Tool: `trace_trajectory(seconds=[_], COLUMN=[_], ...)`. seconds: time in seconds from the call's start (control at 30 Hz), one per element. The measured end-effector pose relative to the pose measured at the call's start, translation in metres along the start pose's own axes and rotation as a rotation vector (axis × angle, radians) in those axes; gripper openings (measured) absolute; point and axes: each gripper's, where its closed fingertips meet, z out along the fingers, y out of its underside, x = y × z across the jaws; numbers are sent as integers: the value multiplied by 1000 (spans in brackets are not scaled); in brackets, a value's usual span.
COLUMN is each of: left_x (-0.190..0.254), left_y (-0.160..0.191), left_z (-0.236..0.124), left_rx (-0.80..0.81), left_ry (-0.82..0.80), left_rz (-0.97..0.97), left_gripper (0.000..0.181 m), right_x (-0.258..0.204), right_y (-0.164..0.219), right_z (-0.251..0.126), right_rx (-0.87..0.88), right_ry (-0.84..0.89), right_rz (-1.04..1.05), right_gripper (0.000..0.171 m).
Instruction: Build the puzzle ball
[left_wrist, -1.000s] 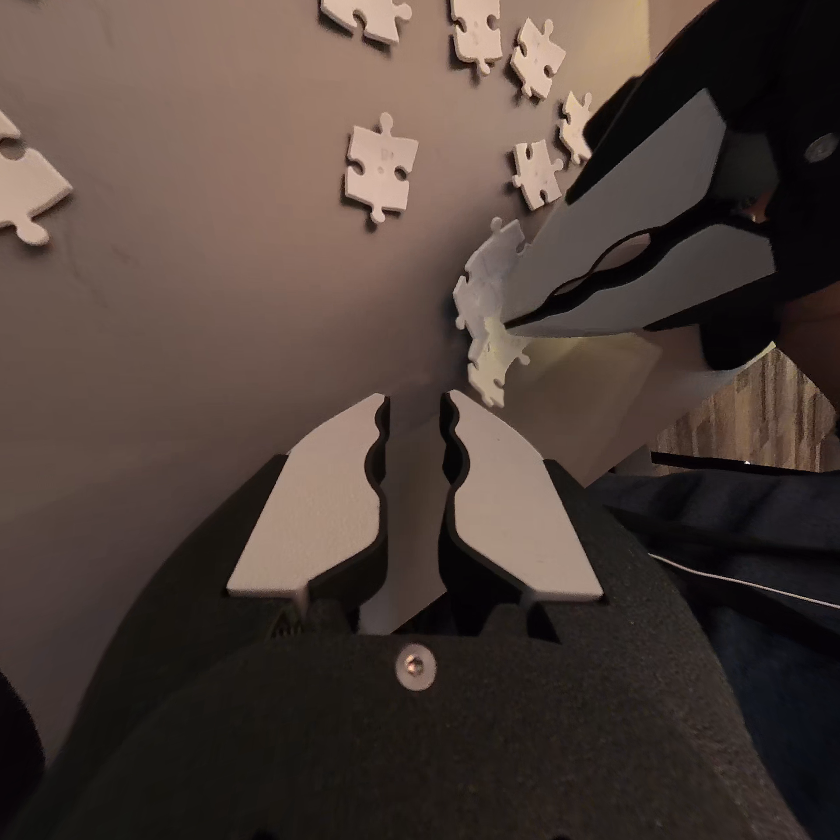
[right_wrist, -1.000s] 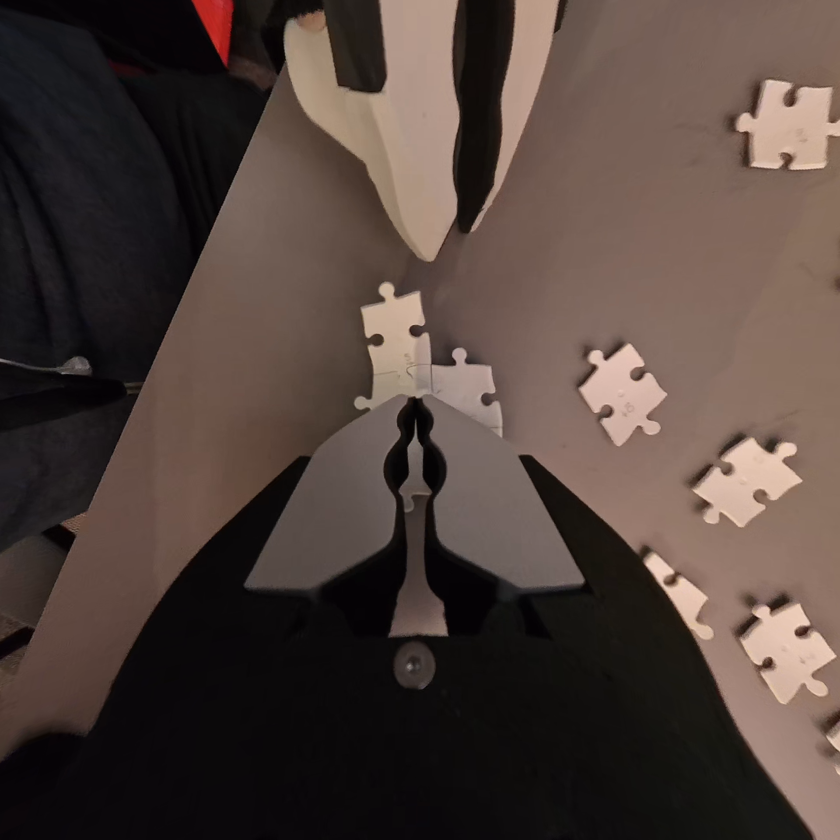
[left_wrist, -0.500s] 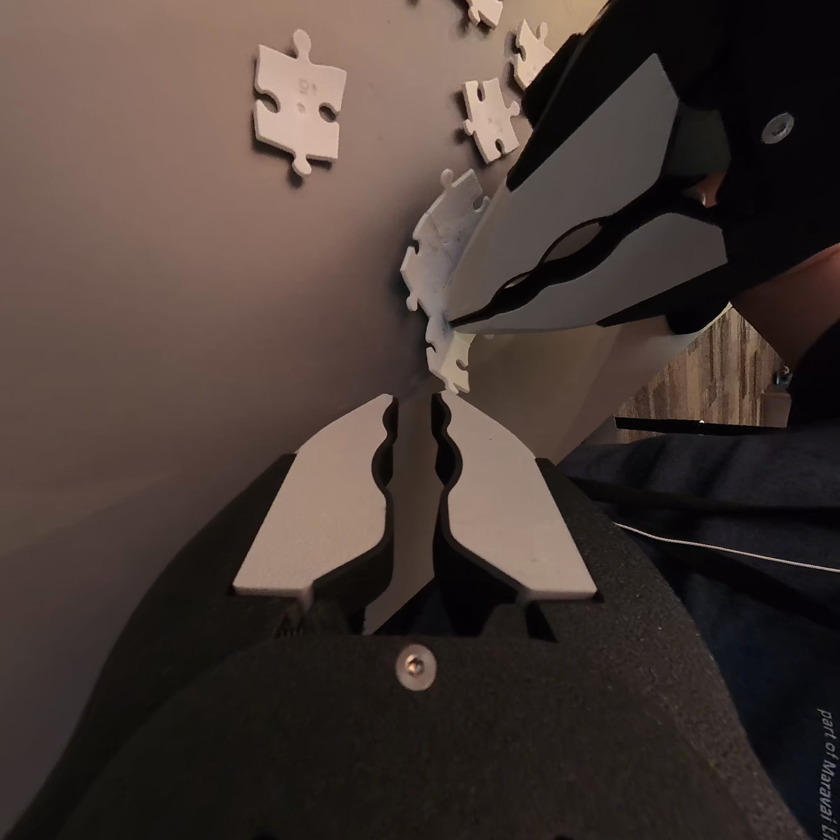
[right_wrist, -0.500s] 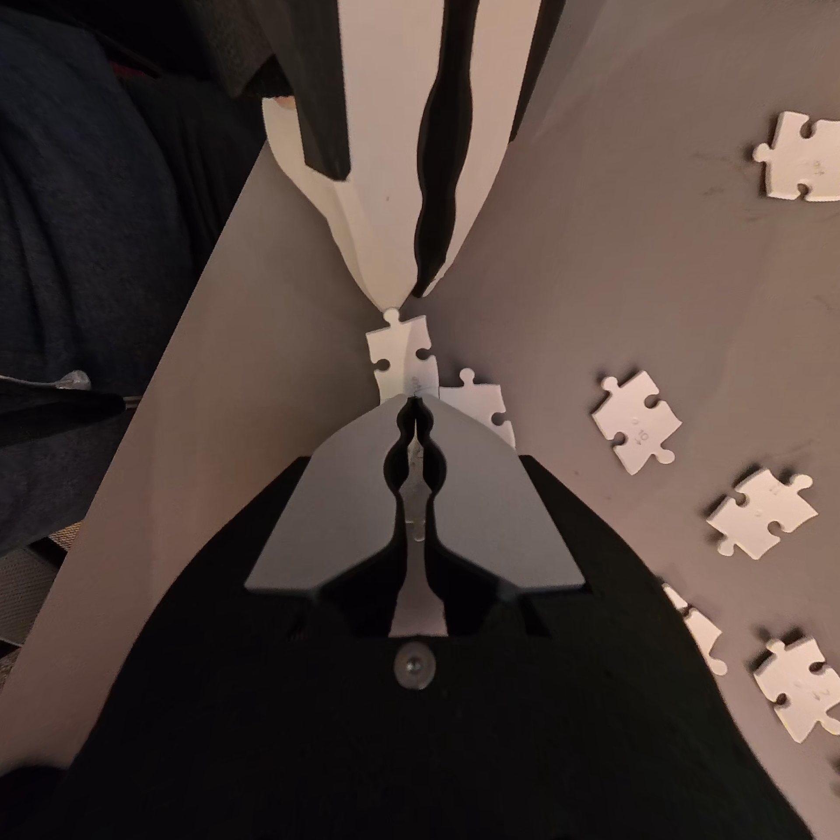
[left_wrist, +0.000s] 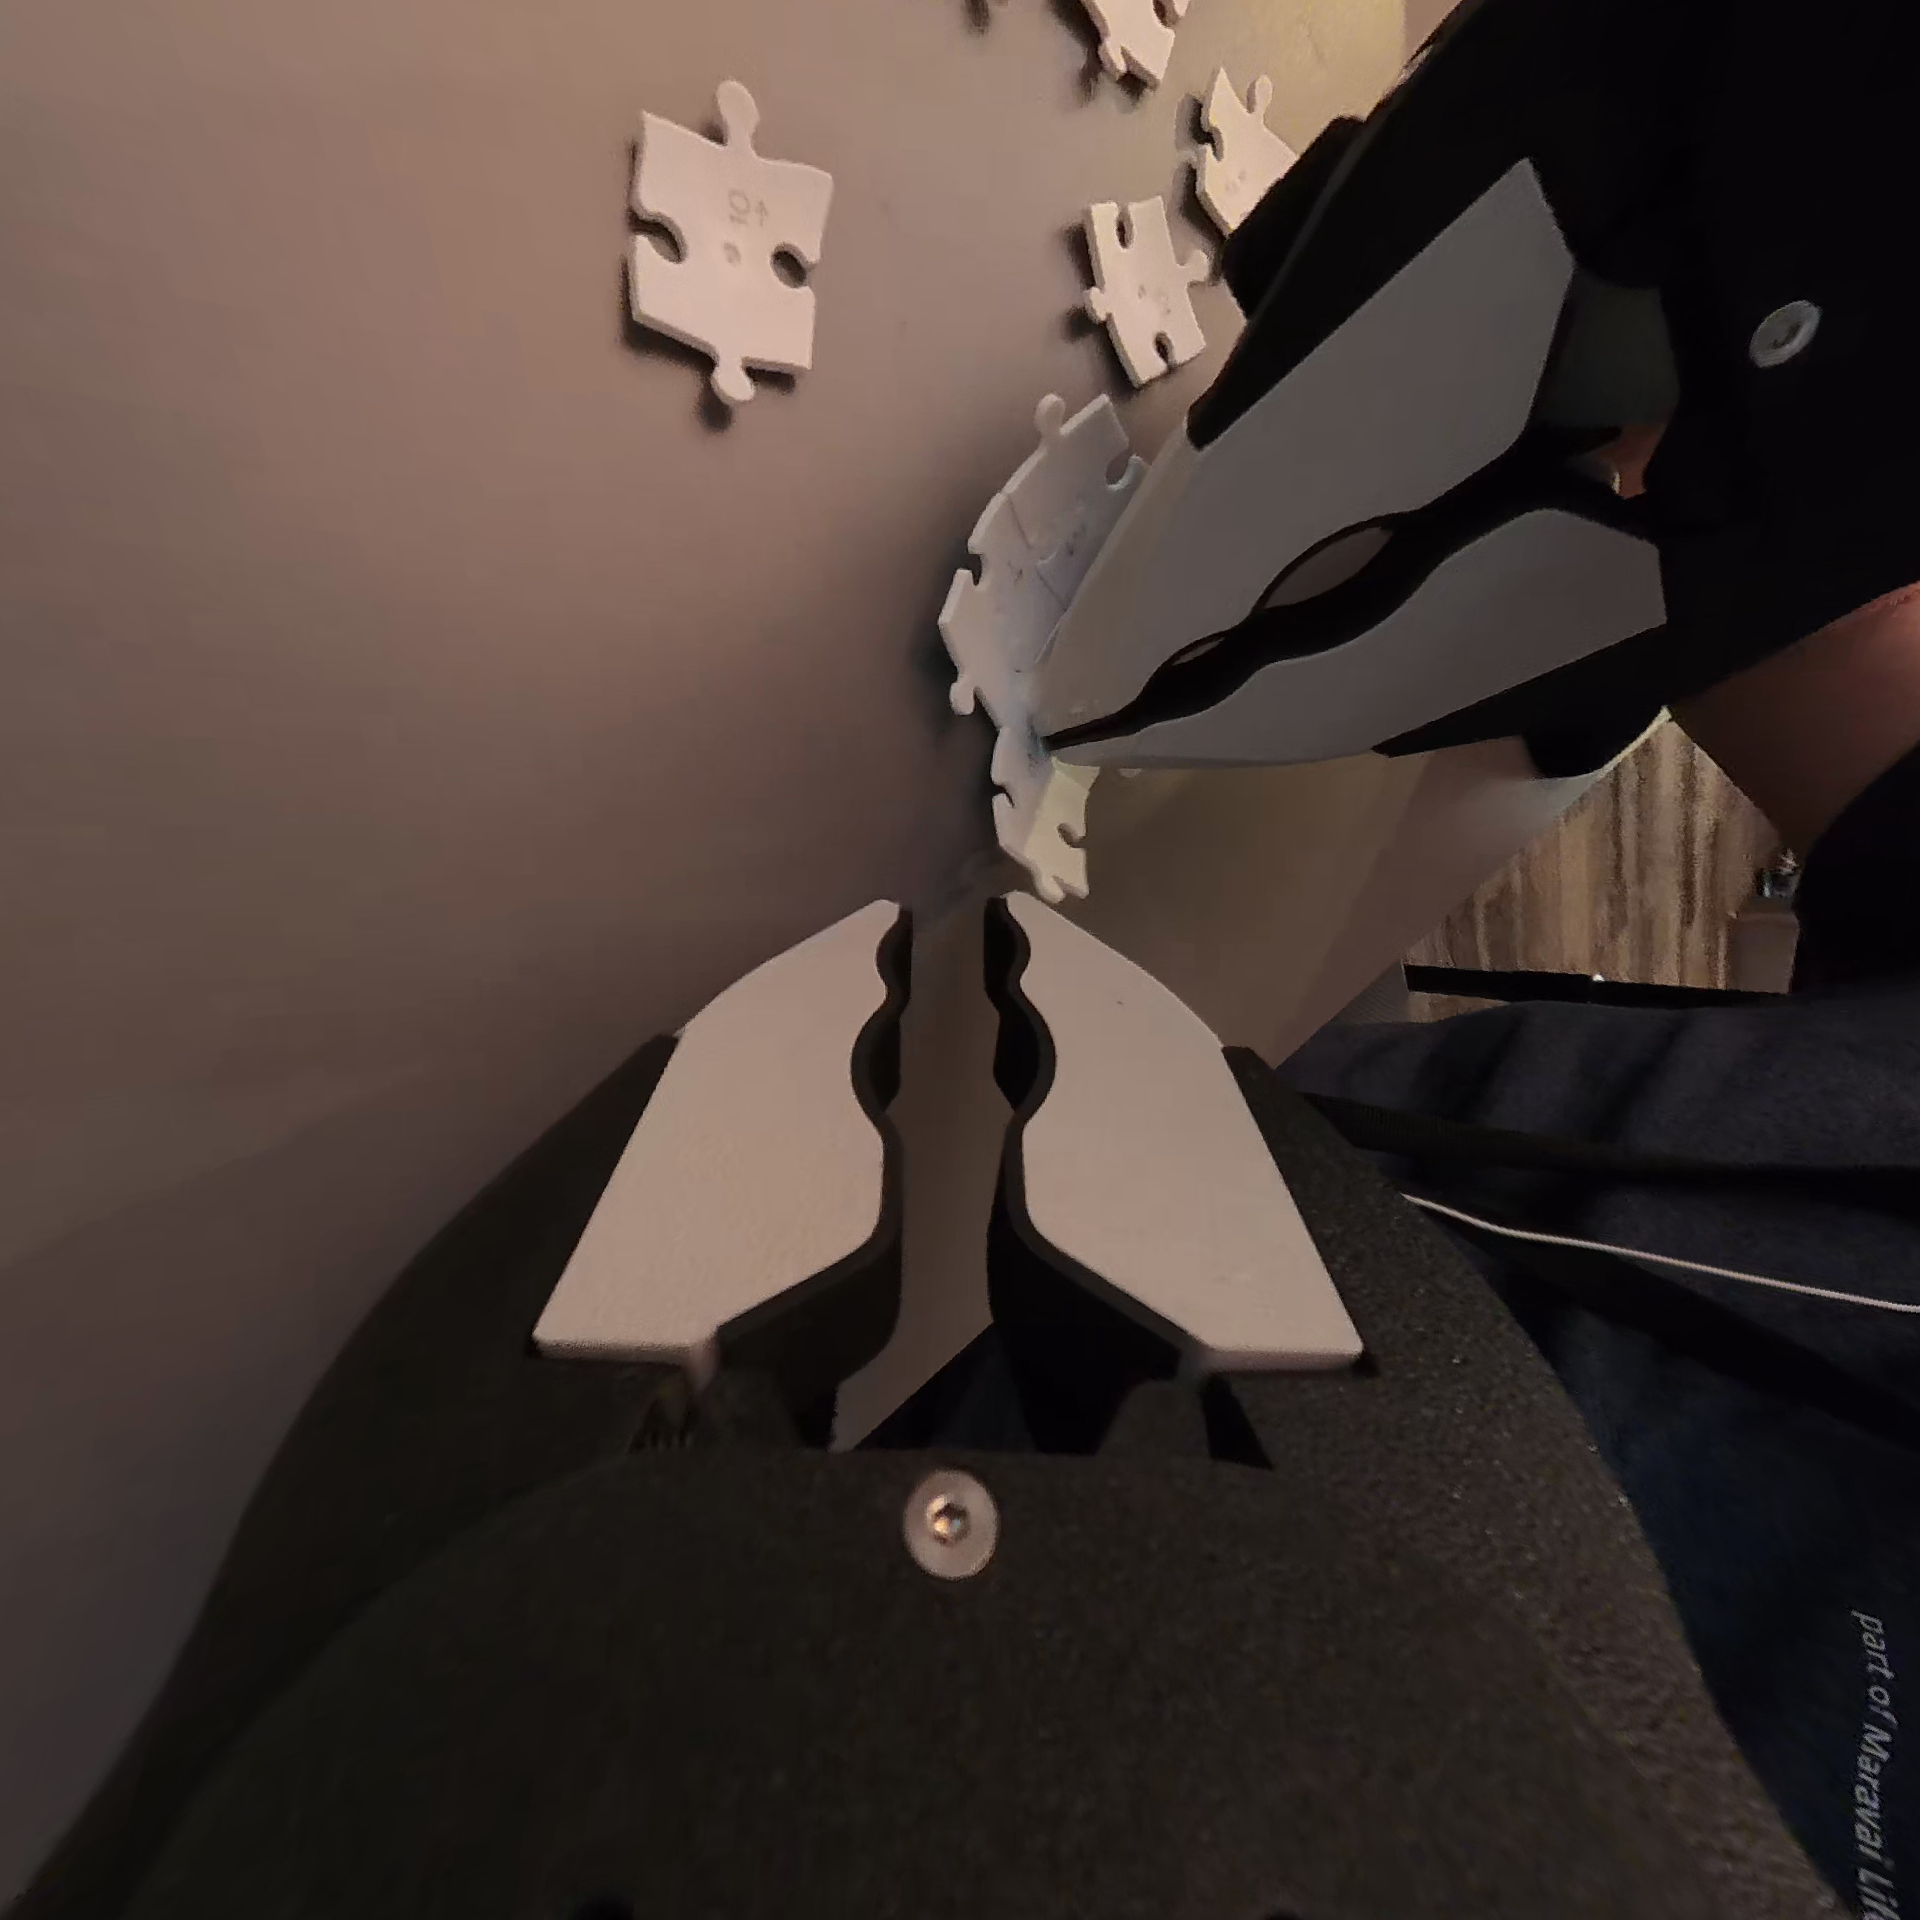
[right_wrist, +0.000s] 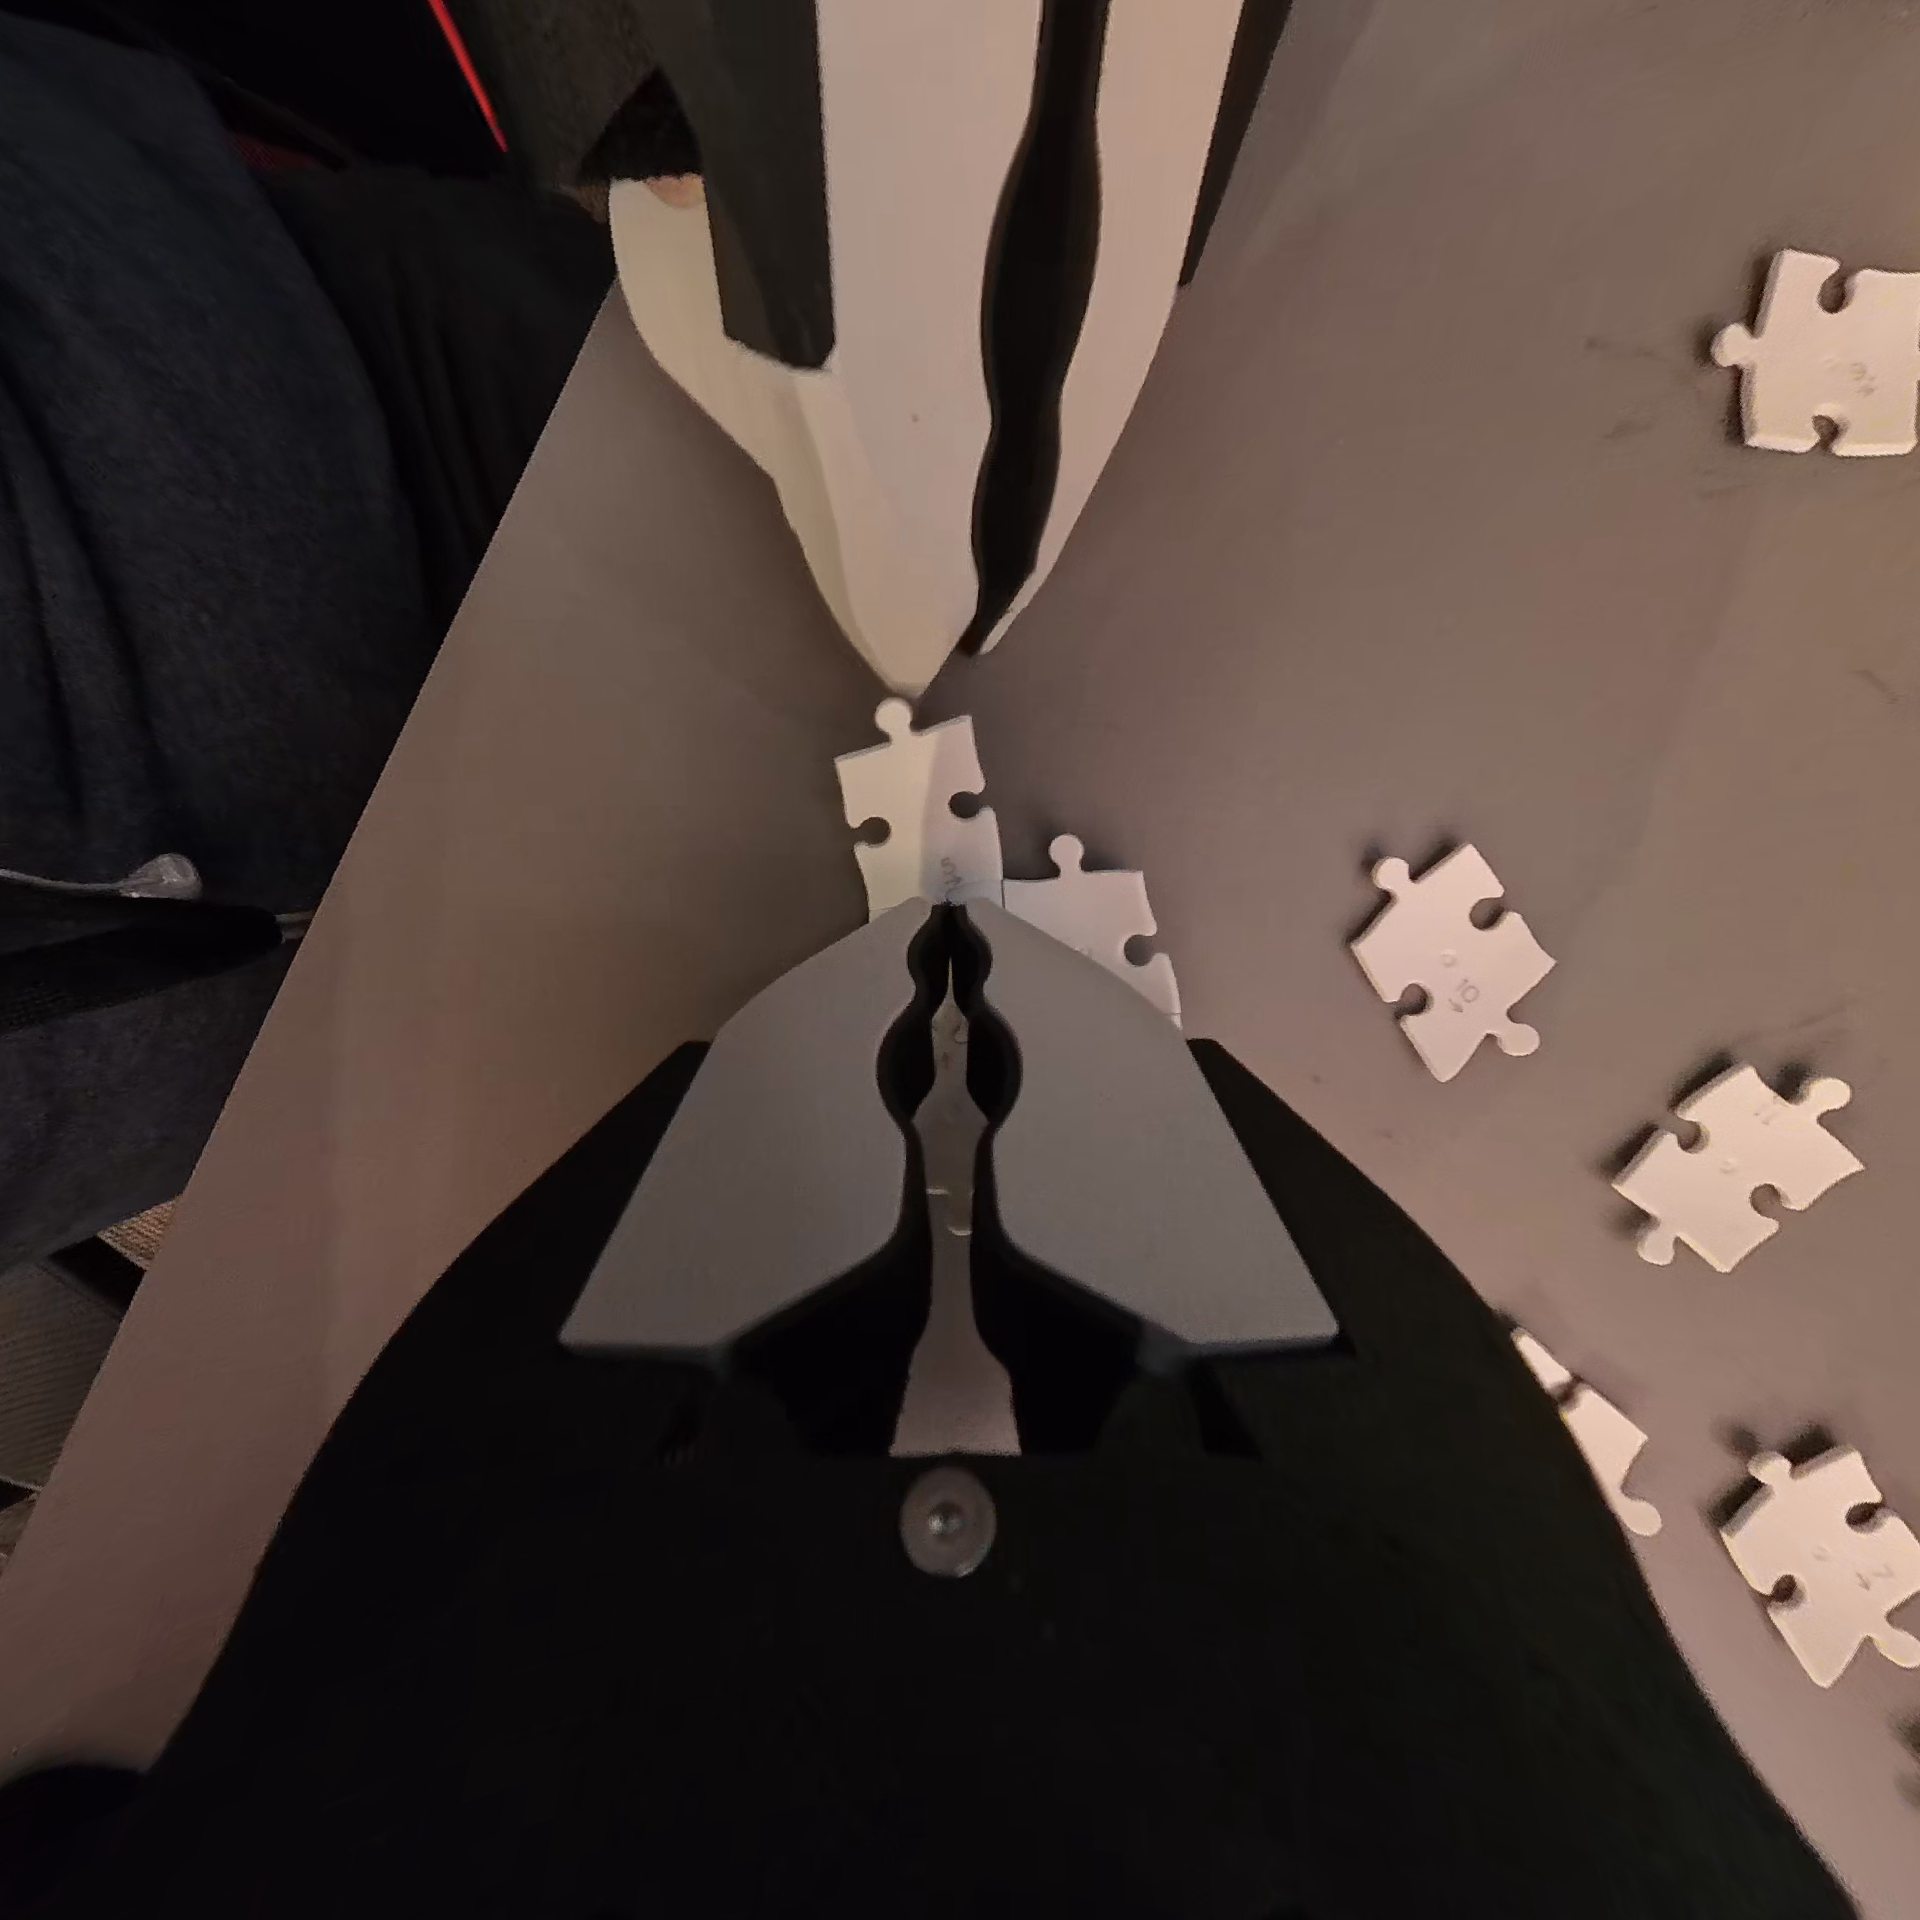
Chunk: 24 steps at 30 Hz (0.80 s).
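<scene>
A small cluster of joined white puzzle pieces (right_wrist: 914, 795) is held just above the grey table (right_wrist: 1455, 520). My right gripper (right_wrist: 945, 909) is shut on the cluster's near edge. It also shows in the left wrist view (left_wrist: 1044, 740), clamped on the cluster (left_wrist: 1023, 582). My left gripper (left_wrist: 943, 914) is narrowly open and empty, its tips just short of the cluster's lowest piece (left_wrist: 1044, 831). In the right wrist view the left gripper (right_wrist: 951, 665) comes in from the top and almost touches that piece's knob.
Several loose white pieces lie on the table to the right (right_wrist: 1455, 956) (right_wrist: 1735, 1164) (right_wrist: 1829, 364), and also show in the left wrist view (left_wrist: 727, 239) (left_wrist: 1143, 291). The table edge (right_wrist: 416, 935) runs close on the left, with a person's dark clothing (right_wrist: 156, 520) beyond. One gripper's finger ends stand about 4 centimeters off the other's.
My left gripper has moved up to the held cluster and its jaws have narrowed a little. My right gripper stays shut on the cluster.
</scene>
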Motion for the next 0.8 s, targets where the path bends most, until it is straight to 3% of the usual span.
trace_trajectory(seconds=[0.27,0.4,0.8], left_x=[-5,-5,-8], left_y=[-8,-4,-4], left_z=[-23,-21,-22], left_rx=[79,68,68], left_ry=[-41,-36,-32], left_rz=[-3,-7,-13], left_gripper=[14,14,15], right_x=[2,-4,-3], right_y=[0,-12,-5], right_z=[-2,-10,3], right_rx=[-12,77,10], right_ry=[27,-41,-9], right_rz=[-20,19,6], right_gripper=[1,1,1])
